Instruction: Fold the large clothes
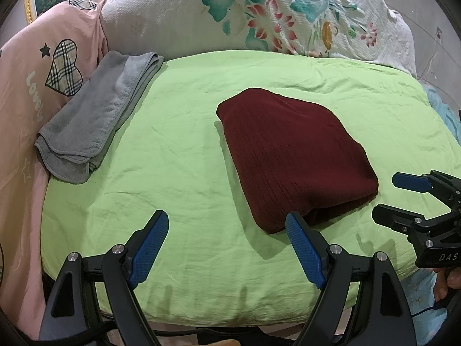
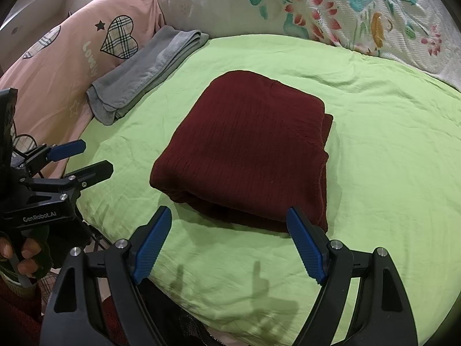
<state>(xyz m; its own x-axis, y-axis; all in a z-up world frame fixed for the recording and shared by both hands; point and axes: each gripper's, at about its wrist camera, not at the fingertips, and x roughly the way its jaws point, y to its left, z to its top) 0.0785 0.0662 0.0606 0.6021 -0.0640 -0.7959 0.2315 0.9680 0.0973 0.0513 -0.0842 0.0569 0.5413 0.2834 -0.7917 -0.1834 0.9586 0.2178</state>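
A dark red knit garment (image 1: 294,155) lies folded into a thick rectangle on the green sheet (image 1: 178,150); it also shows in the right wrist view (image 2: 247,150). My left gripper (image 1: 227,225) is open and empty, held above the sheet just in front of the garment's near left corner. My right gripper (image 2: 229,219) is open and empty, just in front of the garment's near edge. Each gripper shows in the other's view: the right gripper (image 1: 386,199) at the right edge, the left gripper (image 2: 95,158) at the left.
A folded grey towel (image 1: 95,121) lies at the sheet's left edge, also in the right wrist view (image 2: 147,72). A pink quilt (image 1: 34,86) with plaid hearts lies left. A white floral blanket (image 1: 259,11) is piled behind. The sheet's front edge (image 1: 219,314) drops off near me.
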